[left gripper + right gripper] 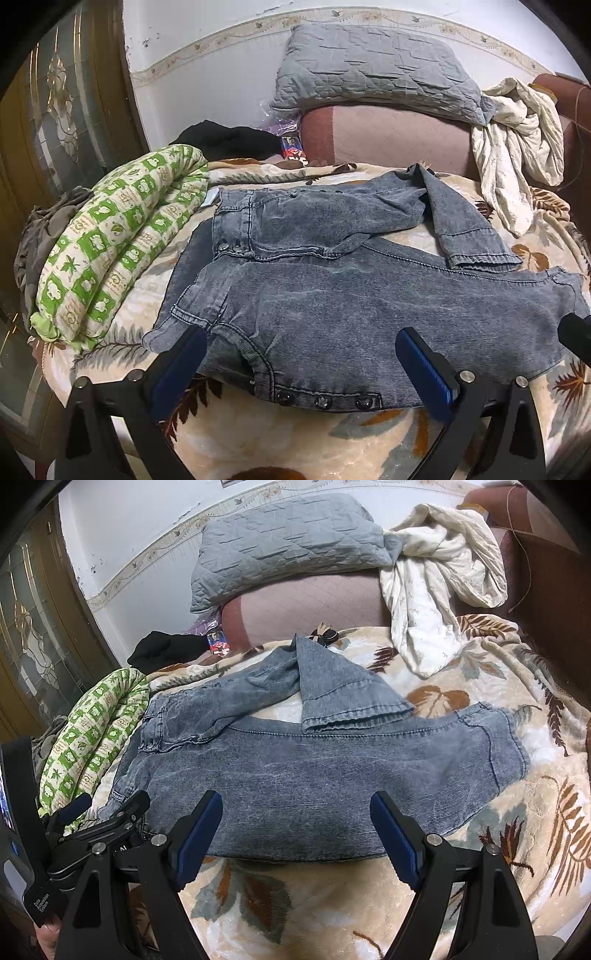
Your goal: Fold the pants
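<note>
We see the grey-blue jeans (332,288) spread flat on a leaf-patterned blanket (461,701), and we place everything else from them. Their waistband lies just beside a rolled green-and-white quilt (122,240); the far leg is doubled back so its hem rests across the near leg. Beyond the jeans, a grey quilted pillow (288,542) sits on a pink bolster (314,605), with a crumpled cream cloth (443,576) alongside. Our left gripper (301,363) hovers at the jeans' near edge by the snap buttons (323,401), jaws spread wide and holding nothing. Our right gripper (295,830) is likewise agape over the near leg, empty.
</note>
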A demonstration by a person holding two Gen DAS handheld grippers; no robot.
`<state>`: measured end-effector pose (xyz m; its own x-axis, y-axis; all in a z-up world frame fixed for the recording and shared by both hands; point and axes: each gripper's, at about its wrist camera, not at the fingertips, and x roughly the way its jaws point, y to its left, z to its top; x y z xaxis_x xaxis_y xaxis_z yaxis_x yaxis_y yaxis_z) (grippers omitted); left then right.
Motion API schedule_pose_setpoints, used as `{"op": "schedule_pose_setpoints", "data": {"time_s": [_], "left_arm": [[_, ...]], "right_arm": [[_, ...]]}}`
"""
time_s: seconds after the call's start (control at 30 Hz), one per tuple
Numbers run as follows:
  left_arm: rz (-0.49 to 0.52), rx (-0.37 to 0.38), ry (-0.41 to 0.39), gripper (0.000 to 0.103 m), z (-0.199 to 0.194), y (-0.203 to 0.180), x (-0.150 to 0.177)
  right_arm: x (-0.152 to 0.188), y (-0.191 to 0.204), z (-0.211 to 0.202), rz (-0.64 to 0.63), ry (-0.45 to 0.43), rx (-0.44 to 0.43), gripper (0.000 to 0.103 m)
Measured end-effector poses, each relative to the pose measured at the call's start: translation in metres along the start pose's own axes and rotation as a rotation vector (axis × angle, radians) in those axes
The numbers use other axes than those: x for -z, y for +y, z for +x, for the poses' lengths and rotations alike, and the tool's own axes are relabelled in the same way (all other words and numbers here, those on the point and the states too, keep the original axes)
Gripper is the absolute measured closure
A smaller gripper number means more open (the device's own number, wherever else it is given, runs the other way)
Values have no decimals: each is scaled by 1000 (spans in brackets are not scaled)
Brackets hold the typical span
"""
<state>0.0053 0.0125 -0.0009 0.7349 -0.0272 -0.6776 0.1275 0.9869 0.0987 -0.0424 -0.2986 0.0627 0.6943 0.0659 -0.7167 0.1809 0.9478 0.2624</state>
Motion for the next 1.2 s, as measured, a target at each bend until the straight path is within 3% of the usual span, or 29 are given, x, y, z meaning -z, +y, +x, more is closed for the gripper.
{"op": "schedule_pose_setpoints", "data": {"time_s": [1.2], "left_arm": [[1, 21, 17, 0, -1, 1, -4]], "right_arm": [[-3, 0, -2, 23, 4, -26, 20]]}}
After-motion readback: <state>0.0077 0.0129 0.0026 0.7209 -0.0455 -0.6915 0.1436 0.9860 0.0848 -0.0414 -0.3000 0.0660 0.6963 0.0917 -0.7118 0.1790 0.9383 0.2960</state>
